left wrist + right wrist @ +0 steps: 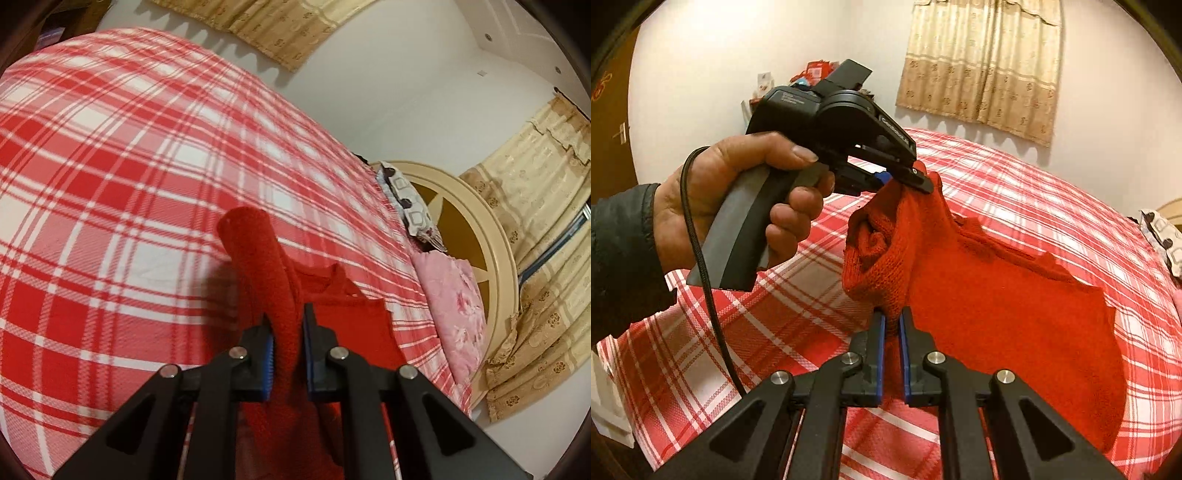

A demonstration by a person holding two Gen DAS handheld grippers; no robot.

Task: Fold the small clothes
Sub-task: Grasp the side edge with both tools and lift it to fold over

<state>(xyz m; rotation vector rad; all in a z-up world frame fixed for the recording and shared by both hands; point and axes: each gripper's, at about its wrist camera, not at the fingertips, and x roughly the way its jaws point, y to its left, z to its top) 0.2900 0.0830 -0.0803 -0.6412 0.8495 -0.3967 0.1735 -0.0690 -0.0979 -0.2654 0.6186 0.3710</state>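
Red knit garment (997, 314) lies partly on the plaid bed (1052, 192), one edge lifted by both grippers, left gripper (923, 177) and right gripper (892, 317), jaws clenched on it. Carry both across level, keeping the edge taut.

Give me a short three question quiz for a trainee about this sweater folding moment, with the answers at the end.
1. True or false: both tools grip the red knit sweater.
2. What pattern covers the bed sheet? A) floral B) red and white plaid C) plain blue
3. Fill in: the sweater's far part rests on the bed while the held part is ____ off it.

Key:
1. True: the left tool and the right tool each pinch red knit.
2. B
3. lifted
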